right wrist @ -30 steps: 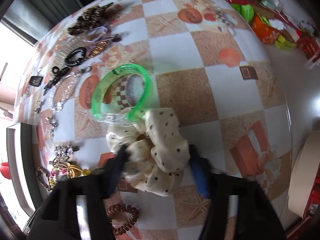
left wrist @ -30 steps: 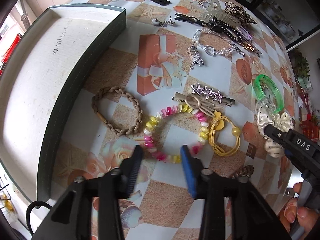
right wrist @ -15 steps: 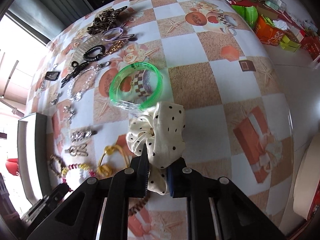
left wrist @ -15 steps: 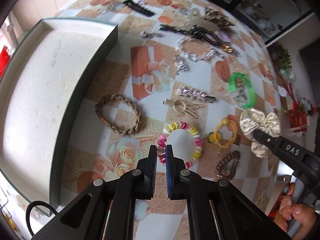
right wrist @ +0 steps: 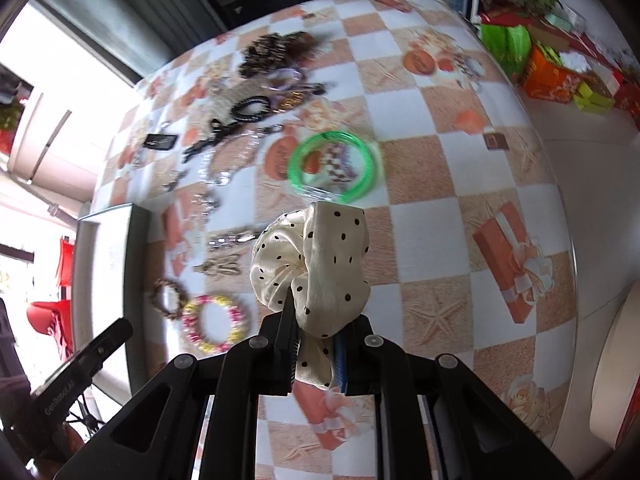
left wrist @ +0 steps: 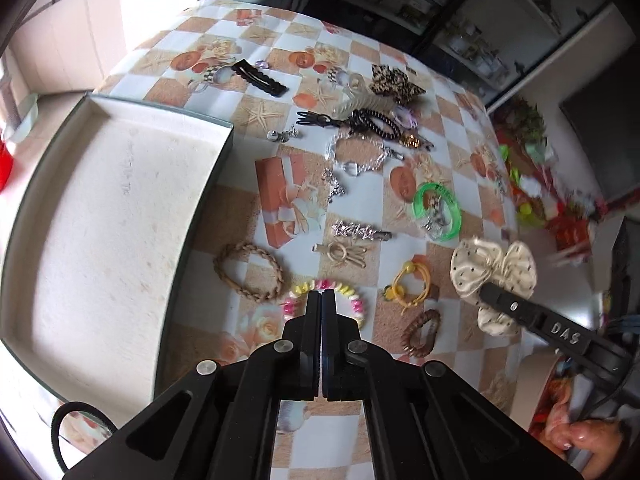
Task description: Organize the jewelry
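Jewelry (left wrist: 360, 156) lies spread over the checkered table (left wrist: 360, 192), all of it outside the tray (left wrist: 120, 220), whose pale floor is bare. In the left wrist view the pieces sit to the right of the tray. Nearest its long wall is a braided bracelet (left wrist: 248, 276), just beside it. A step further from the tray lies a pink-and-yellow coil bracelet (left wrist: 356, 300), then a beige clip (left wrist: 342, 254) and a star clip (left wrist: 358, 232). Further out again are a yellow hair tie (left wrist: 410, 284) and a brown coil tie (left wrist: 422, 330). A green bangle (left wrist: 438, 216) lies well apart from the tray. Beyond the tray's far corner a black clip (left wrist: 260, 78) lies alone, and past it a leopard bow (left wrist: 394, 82) sits at the end of a tangle of dark and silver pieces.

The left gripper (left wrist: 322, 294) has its jaws pressed flush together with nothing between them. Its tips overlap the coil bracelet in its own view, but the right wrist view shows that bracelet lying whole on the table, apart from the gripper.

The right gripper (right wrist: 314, 332) is clamped on a cream dotted scrunchie (right wrist: 320, 256). The fabric bulges out past the fingertips, on the side of the spread farthest from the tray. I cannot tell whether it is clear of the table.
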The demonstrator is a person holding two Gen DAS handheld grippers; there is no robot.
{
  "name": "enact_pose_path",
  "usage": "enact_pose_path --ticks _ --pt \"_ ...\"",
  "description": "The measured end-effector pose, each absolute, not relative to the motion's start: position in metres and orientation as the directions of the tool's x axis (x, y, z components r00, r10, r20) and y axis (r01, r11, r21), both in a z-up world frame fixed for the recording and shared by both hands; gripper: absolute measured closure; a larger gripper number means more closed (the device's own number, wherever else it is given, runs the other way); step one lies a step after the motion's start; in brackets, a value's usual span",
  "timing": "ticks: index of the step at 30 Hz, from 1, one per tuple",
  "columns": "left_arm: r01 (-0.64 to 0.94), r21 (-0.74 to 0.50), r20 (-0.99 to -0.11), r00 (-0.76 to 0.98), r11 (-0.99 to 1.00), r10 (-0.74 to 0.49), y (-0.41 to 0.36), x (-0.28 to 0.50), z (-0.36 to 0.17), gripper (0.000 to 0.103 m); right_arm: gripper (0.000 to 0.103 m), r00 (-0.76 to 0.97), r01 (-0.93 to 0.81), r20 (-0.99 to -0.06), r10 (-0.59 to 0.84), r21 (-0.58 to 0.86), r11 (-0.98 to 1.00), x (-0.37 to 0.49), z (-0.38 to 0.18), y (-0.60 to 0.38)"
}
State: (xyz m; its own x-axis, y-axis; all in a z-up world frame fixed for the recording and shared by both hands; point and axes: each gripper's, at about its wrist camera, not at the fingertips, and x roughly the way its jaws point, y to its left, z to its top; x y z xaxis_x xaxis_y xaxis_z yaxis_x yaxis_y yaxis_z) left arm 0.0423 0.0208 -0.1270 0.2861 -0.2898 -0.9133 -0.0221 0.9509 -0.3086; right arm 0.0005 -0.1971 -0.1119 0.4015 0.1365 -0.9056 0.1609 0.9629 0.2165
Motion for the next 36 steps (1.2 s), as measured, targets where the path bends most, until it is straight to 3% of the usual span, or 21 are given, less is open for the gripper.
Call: enact_pose_path --ticks 5,16,28,36 --pt "0.016 -0.194 -0.945 0.264 0.981 -0.191 0.013 0.037 -0.144 0.101 0.087 0.370 0.148 -0.916 0.152 0.219 0.964 -0.001 -0.116 -0.184" --pt "-0.074 -0.257 -0.959 0.140 0.963 -0.245 0.006 0.031 -0.195 0.101 0.087 0.342 0.159 -0.925 0.169 0.234 0.959 -0.013 -0.127 -0.183" --pt "-0.021 -0.144 -0.968 0.212 0.989 -0.137 0.000 0.031 -0.191 0.101 0.087 0.359 0.208 -0.919 0.163 0.249 0.946 -0.025 -0.124 -0.206" --pt "-0.003 -0.157 -0.932 0.331 0.988 -0.147 0.001 0.028 -0.177 0.101 0.087 0.358 0.236 -0.920 0.158 0.254 0.938 -0.031 -0.126 -0.219"
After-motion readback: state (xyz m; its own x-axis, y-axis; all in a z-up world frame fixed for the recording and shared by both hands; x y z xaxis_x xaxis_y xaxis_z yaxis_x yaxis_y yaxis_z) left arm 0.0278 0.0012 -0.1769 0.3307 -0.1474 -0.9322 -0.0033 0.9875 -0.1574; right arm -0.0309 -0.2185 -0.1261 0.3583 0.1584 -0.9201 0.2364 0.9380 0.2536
